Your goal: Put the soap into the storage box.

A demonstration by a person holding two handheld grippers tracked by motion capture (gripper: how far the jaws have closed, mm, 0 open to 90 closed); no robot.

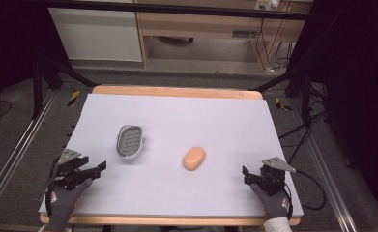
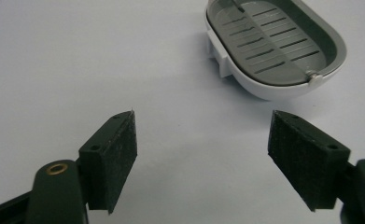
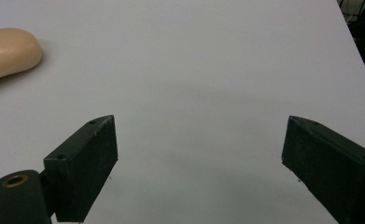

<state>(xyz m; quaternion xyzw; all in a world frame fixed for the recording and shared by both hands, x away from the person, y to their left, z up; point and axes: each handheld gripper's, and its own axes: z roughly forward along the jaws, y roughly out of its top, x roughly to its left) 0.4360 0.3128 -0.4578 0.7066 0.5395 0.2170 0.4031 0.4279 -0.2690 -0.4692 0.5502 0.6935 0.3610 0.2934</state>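
Your left gripper (image 1: 95, 169) sits at the near left corner of the table (image 1: 177, 116), held in your gloved left hand (image 1: 63, 198), its jaws spread wide with nothing between them. In the left gripper view, its pads (image 2: 115, 158) frame bare white surface, and the soap dish (image 2: 276, 44) lies just ahead and to the right. From above, the dish (image 1: 129, 141) rests left of centre, white shell with a grey slotted tray, empty. The soap (image 1: 194, 158), a peach oval bar, lies near the middle, apart from the dish. Your right gripper (image 1: 247, 175) sits at the near right, jaws likewise wide apart and empty; its own view catches the soap (image 3: 7, 52) at far left.
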